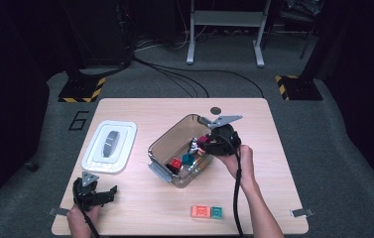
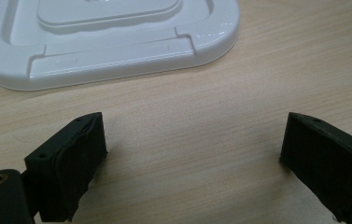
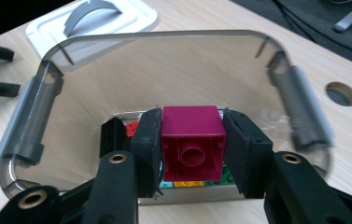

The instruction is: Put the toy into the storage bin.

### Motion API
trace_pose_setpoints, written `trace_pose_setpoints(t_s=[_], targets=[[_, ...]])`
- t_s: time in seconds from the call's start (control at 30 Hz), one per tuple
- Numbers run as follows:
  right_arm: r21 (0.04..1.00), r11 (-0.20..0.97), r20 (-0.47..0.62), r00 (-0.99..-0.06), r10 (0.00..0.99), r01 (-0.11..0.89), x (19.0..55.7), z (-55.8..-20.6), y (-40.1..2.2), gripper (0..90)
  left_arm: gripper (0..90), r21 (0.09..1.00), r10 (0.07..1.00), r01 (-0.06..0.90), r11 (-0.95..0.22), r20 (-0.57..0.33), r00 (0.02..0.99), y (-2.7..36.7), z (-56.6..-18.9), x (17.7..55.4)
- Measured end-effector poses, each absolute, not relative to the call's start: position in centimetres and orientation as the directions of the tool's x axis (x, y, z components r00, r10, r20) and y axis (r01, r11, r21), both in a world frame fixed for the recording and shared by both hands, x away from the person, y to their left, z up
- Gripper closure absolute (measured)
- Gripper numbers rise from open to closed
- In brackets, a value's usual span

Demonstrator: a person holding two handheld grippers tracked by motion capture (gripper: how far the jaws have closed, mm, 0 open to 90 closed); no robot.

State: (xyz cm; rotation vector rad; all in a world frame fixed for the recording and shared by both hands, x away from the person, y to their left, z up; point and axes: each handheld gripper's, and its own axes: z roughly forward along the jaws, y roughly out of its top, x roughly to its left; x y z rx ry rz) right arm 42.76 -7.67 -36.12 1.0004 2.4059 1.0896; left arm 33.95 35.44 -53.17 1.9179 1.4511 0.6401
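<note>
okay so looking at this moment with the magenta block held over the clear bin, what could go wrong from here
1. The right gripper pinches the magenta block by two sides only; it might slip and fall outside the clear bin.
2. Blocks already lie in the bin, so it may land crooked on them.
3. The gripper could knock the bin's rim and shift it.

Left claw (image 2: 192, 154) gapes; right claw (image 3: 192, 149) clamped

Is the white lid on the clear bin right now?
No, the white lid lies flat on the table, left of the open clear bin.
</note>
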Motion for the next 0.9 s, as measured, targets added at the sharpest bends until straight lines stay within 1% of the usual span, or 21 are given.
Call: trace_pose_setpoints(t_s=[0.07,0.37,0.9], targets=[[0.743,0.481,0.005,-0.723,0.691,0.465,42.7,-36.7,-6.7,58.6,6.7,0.737,0.962,0.65,-0.185,0.002,0.272,35.4,-53.2,34.0],[0.716,0.52,0.023,-0.76,0.65,0.466,42.3,-38.3,-4.8,58.6,6.7,0.737,0.962,0.65,-0.186,0.004,0.271,35.4,-53.2,33.9],[0.685,0.538,0.058,-0.773,0.631,0.491,41.5,-39.2,-4.1,58.2,6.7,0.738,0.963,0.649,-0.185,0.003,0.271,35.4,-53.2,33.9]])
